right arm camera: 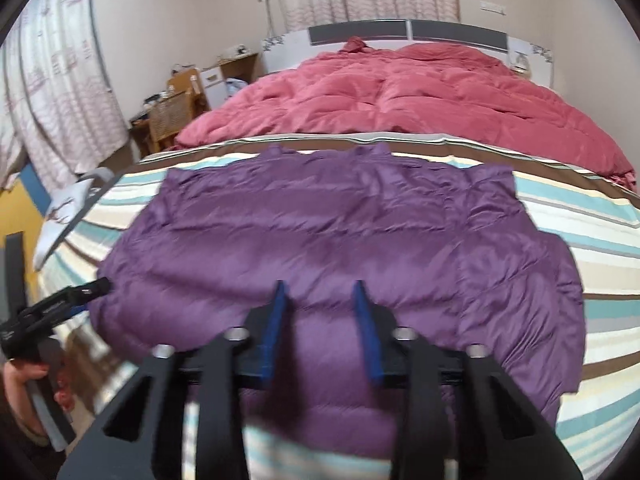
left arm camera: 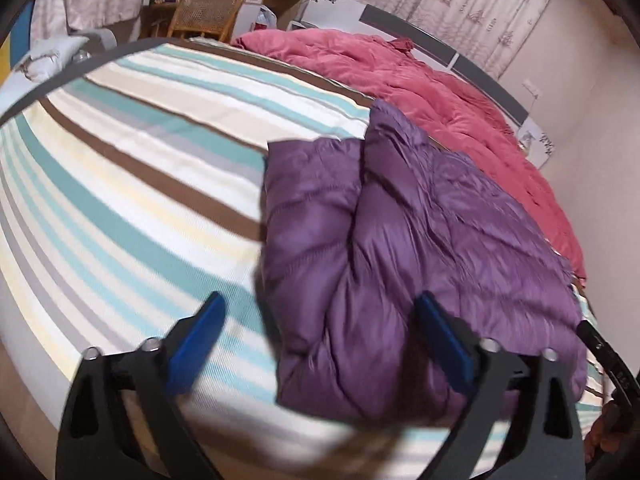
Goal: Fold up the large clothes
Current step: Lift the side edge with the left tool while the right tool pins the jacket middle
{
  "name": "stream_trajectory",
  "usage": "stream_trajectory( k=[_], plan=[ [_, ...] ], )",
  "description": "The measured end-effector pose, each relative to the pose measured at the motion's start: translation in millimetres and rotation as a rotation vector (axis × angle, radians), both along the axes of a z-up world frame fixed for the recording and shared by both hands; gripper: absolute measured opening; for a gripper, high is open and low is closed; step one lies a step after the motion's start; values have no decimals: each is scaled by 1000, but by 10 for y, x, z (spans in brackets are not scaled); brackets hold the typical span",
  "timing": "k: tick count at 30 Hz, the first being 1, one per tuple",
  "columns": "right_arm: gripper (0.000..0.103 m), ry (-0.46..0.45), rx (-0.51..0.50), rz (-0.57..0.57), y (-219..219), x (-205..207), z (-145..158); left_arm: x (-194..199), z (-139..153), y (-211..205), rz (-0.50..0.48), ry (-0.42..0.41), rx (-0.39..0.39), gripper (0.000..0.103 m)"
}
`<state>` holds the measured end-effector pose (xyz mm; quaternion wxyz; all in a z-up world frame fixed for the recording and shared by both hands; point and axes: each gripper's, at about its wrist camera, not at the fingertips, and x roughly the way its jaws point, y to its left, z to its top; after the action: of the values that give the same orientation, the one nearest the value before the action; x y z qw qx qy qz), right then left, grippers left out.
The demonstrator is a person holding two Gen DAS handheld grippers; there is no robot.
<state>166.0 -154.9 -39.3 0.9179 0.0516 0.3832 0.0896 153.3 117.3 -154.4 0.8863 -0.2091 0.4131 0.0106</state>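
Observation:
A purple quilted down jacket lies spread on the striped bedsheet; in the left wrist view it shows with one part folded over itself. My left gripper is open and empty, held above the jacket's near left edge. It also shows in the right wrist view at the jacket's left edge. My right gripper is open with a narrower gap and holds nothing, just above the jacket's near hem.
A red duvet covers the far half of the bed against the headboard. A wicker chair and a cluttered desk stand beyond the bed's far left corner. Curtains line the walls. A pillow lies at the left.

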Motion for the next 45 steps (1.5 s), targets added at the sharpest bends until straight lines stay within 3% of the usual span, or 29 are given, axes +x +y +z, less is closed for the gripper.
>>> stream_trajectory(
  k=[2,5,14,18,20,22,26,30,34,38,45],
  plan=[
    [20,7,-8,25,67,-47,2,3,-19,15,-8,2,-36,84],
    [20,25,-33,37,148,-40,-36,76,-44,28,-17,8,-69,82],
    [19,150,-102,50,282,191,-422,281,-109,-63,-19,10,-198,87],
    [19,167,-107,47,299,197,-461,345,-141,-108,-1,3,-211,87],
    [19,164,-113,46,307,178,-467,354,-156,-112,18,1,-219,77],
    [19,163,-112,41,314,171,-474,354,-184,-74,44,-3,-274,69],
    [19,161,-113,29,326,164,-475,366,-250,-41,72,-5,-353,63],
    [19,158,-110,23,326,159,-470,362,-269,-73,60,-3,-336,58],
    [19,160,-112,16,329,156,-468,370,-210,-168,38,7,-278,41],
    [19,161,-114,14,334,166,-465,354,-25,-292,12,-36,-166,25],
    [19,159,-111,1,338,174,-468,277,372,-408,-11,-139,-98,20]
  ],
)
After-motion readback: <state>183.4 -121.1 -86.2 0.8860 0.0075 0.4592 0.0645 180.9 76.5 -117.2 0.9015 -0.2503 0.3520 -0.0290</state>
